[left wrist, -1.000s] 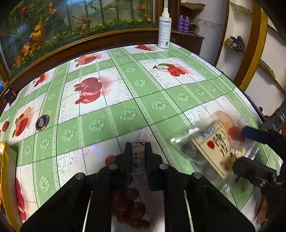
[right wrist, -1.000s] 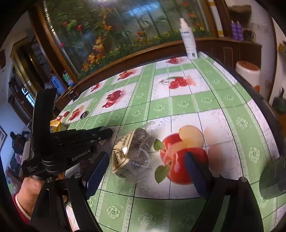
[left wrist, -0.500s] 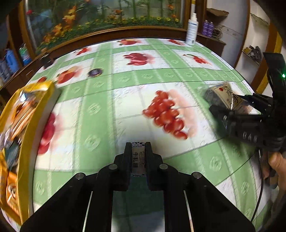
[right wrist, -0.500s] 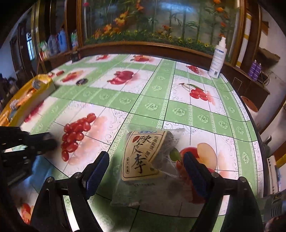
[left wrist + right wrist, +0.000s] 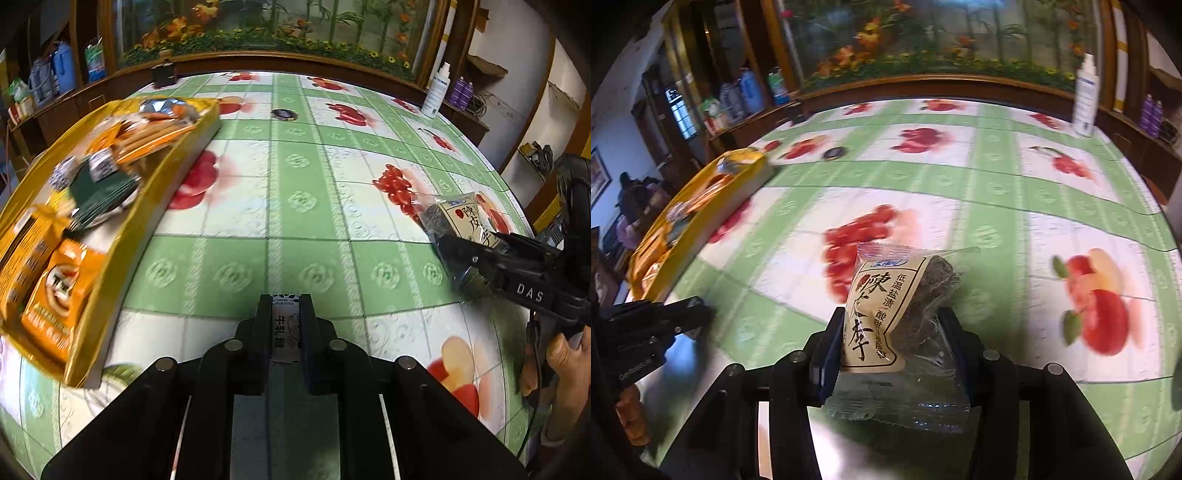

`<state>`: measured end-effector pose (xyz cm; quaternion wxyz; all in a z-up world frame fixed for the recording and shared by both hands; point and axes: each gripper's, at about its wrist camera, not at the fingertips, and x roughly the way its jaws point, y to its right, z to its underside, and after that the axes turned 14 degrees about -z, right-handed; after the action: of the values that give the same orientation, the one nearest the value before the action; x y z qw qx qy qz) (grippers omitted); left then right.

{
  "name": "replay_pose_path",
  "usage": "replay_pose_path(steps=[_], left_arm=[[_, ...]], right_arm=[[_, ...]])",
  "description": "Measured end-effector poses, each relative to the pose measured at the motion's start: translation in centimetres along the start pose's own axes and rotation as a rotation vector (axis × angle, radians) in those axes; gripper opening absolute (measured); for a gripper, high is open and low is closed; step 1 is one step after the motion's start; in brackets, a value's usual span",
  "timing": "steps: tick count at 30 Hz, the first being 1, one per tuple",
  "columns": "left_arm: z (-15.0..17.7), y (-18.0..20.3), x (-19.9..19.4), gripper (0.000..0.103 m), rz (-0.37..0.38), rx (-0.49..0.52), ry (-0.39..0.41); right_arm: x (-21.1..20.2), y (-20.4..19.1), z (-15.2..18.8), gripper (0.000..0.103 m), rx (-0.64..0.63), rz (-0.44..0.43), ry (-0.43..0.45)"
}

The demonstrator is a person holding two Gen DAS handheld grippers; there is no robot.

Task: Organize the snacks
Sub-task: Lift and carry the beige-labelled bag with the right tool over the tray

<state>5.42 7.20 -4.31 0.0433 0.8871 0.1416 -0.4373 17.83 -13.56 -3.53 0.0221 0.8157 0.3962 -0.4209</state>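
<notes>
the left gripper has its two fingers pressed together on a small white candy with black print, which stands upright between the pads. the right gripper has just been closing its jaws, and between them is a clear snack bag with a cream label and dark dried fruit inside; the blue pads press on both sides of the bag and its lower part is squeezed, so it is clamped. in the left wrist view the same bag sticks out in front of the black fingers of the right gripper at the right side, above the table, and a hand holds the handle below it. under both grippers is a round table with a green and white checked cloth printed with red fruits. on the left side of the table lies a yellow tray, and it holds several packets: orange ones near the front, a dark green one in the middle, and some long orange sticks further back; the tray is blurred, so the small details are not clear. a small dark round thing lies on the cloth beyond the tray. at the far right edge of the table stands a white spray bottle, and behind the table is a wooden frame with a picture of flowers and bamboo.
</notes>
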Motion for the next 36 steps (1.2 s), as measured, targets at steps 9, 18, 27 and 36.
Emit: replay_pose_path(steps=[9,18,27,36], left_arm=[[2.4,-2.6,-1.5,0.011,-0.065,-0.006,0.007],[3.6,-4.8,-2.5,0.011,-0.102,-0.012,0.022],[4.2,-7.5,-3.7,0.011,-0.120,-0.048,0.042],[4.4,-10.4,-4.6,0.011,-0.144,-0.105,0.050]], right_arm=[[0.5,-4.3,1.4,0.049,0.019,-0.108,-0.012],[1.4,-8.9,2.8,0.048,-0.002,-0.194,-0.040],[2.8,-12.9,2.7,0.048,-0.051,-0.241,-0.069],[4.0,-17.1,1.7,0.048,-0.117,-0.284,-0.092]])
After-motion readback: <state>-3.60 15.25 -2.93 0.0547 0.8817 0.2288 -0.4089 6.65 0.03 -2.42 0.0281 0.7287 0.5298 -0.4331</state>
